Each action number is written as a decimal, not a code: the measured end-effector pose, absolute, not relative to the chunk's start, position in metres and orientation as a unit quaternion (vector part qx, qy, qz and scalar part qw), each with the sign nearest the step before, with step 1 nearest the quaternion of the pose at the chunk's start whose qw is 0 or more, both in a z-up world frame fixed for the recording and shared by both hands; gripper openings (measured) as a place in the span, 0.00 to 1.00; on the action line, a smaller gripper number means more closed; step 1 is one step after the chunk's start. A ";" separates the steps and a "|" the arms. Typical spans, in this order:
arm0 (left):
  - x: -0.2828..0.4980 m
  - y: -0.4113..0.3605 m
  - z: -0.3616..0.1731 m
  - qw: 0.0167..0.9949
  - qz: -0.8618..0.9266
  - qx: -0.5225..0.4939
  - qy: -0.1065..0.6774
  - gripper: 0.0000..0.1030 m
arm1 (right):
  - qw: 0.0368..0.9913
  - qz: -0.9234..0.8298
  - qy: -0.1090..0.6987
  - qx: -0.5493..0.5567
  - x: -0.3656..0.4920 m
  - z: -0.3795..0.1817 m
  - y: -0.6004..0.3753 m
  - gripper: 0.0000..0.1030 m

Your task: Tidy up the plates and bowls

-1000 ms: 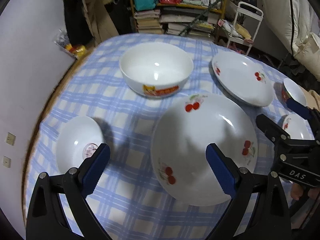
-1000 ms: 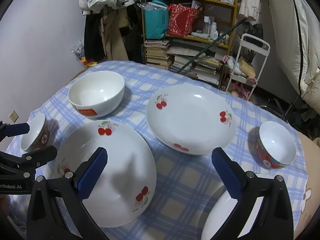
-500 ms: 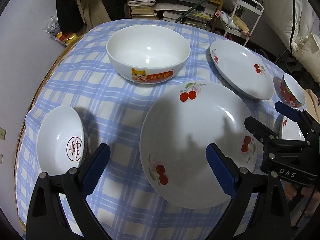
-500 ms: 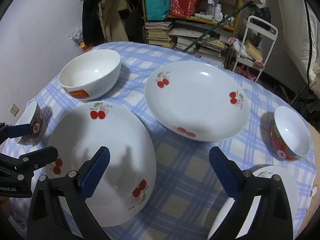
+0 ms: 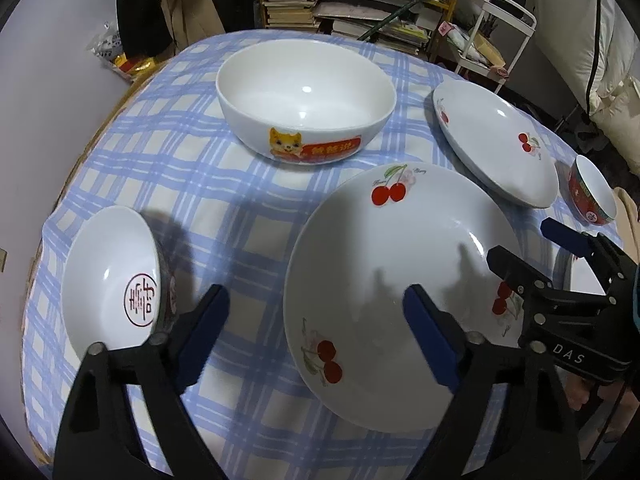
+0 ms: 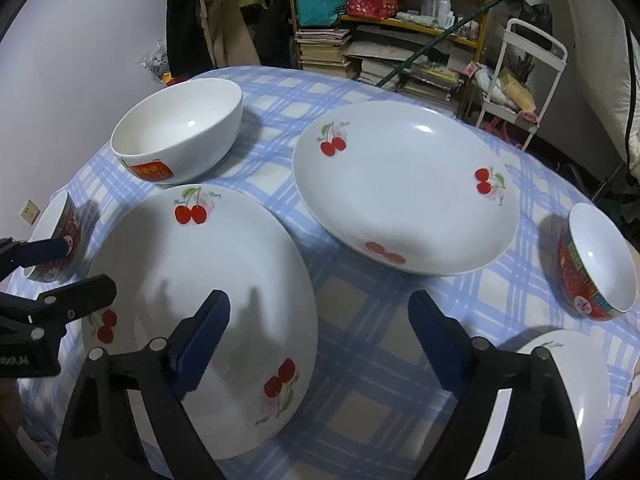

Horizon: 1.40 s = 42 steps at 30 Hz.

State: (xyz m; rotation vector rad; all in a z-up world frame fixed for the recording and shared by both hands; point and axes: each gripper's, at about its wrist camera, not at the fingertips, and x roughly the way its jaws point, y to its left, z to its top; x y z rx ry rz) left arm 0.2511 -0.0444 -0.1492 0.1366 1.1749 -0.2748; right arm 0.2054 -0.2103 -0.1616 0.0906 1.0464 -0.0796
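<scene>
A near cherry plate (image 5: 400, 248) (image 6: 200, 264) lies on the blue checked tablecloth (image 5: 224, 208). Behind it stand a big white bowl with a cat picture (image 5: 306, 96) (image 6: 180, 132) and a far cherry plate (image 5: 492, 140) (image 6: 404, 188). A small bowl with a red sign (image 5: 108, 272) sits at the left, a small red bowl (image 5: 592, 192) (image 6: 596, 260) at the right. My left gripper (image 5: 316, 332) hovers over the near plate's left rim, jaws closing, pads touching nothing. My right gripper (image 6: 320, 340) hangs over its right rim, jaws closing too, nothing gripped.
A third white plate (image 6: 568, 380) lies at the near right. The table's left edge (image 5: 80, 152) drops to the wall. Behind the table stand a shelf of books (image 6: 328, 48), hanging clothes (image 6: 200, 32) and a white cart (image 6: 520, 76).
Both grippers have sunk closer to the table, so the dishes look larger. Their jaws have narrowed a little. No dish has moved.
</scene>
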 end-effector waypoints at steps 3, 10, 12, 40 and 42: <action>0.253 -0.040 -0.154 0.818 -0.121 0.051 0.560 0.62 | 0.861 -0.032 0.506 0.045 0.206 -0.164 -0.210 0.85; 0.258 -0.027 -0.159 0.807 -0.135 -0.013 0.575 0.53 | 0.860 -0.024 0.508 0.043 0.206 -0.167 -0.206 0.63; 0.258 -0.026 -0.159 0.806 -0.136 -0.020 0.575 0.48 | 0.856 -0.022 0.515 0.049 0.207 -0.170 -0.207 0.45; 0.239 -0.026 -0.165 0.795 -0.106 0.009 0.597 0.15 | 0.837 0.001 0.543 0.070 0.193 -0.168 -0.206 0.17; 0.234 -0.025 -0.163 0.793 -0.108 0.004 0.599 0.15 | 0.839 0.000 0.540 0.066 0.186 -0.162 -0.206 0.17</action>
